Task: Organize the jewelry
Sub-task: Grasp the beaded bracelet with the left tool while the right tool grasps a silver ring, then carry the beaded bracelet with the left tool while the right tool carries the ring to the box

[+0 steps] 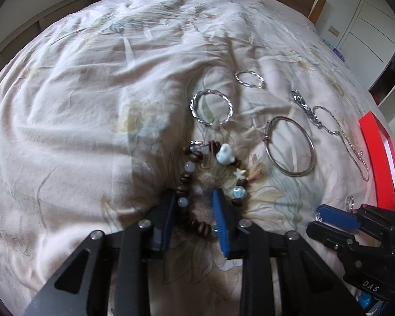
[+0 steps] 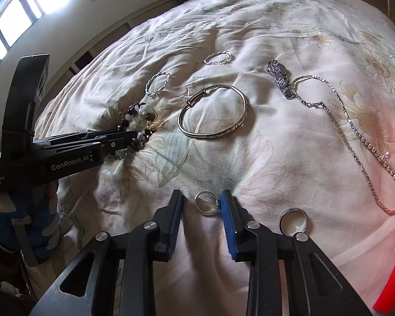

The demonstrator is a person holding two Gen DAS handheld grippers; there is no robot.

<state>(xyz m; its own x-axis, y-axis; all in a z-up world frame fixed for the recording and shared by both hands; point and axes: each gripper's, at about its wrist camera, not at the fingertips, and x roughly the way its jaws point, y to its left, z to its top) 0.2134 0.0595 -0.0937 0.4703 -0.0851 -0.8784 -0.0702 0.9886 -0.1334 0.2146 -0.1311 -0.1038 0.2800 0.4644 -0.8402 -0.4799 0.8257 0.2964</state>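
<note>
Left gripper (image 1: 194, 197) down on floral bedsheet (image 1: 79, 105), jaws partly apart, straddling near arc of beaded bracelet (image 1: 210, 176); beads between pads, clamping contact not confirmable. Right gripper (image 2: 202, 202) likewise part-open around small silver ring (image 2: 206, 202); ring touching right pad, clear gap to left pad, not clamped. Second ring (image 2: 293, 221) just beside right finger. Silver bangle (image 2: 213, 115), two twisted hoops, watch (image 2: 280, 77), chain necklace (image 2: 355, 137) spread beyond. Red box (image 1: 381, 163) at right edge.

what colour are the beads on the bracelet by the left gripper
Mostly dark brown beads with pale blue ones on the beaded bracelet; clearest in the left wrist view.
</note>
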